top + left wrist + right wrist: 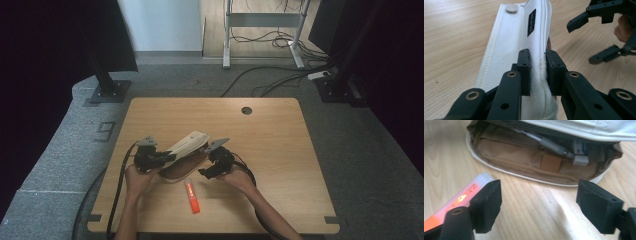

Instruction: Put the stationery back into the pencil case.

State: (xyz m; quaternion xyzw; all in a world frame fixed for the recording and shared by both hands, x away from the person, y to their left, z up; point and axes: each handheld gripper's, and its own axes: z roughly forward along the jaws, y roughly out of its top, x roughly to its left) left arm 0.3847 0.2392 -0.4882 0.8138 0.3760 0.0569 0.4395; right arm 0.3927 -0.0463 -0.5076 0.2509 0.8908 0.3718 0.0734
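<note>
A white fabric pencil case [187, 149] with a brown lining lies open near the table's front middle. My left gripper [167, 158] is shut on the rim of its raised white flap [506, 45], with the cloth pinched between the pads [524, 72]. My right gripper [206, 166] stands open just right of the case, its jaws wide apart and nothing between them [539, 205]. Inside the case [524, 162] lie a grey pen [549, 145] and a white eraser [580, 160]. An orange highlighter [192, 197] lies on the table in front of the case, beside my right gripper's left jaw [461, 196].
The wooden table [275, 150] has a round cable hole [246, 110] at the back. Beyond it on the carpet stand black stand bases [107, 91] and a white frame with cables [280, 40]. In the left gripper view the other gripper [599, 37] hovers open at the upper right.
</note>
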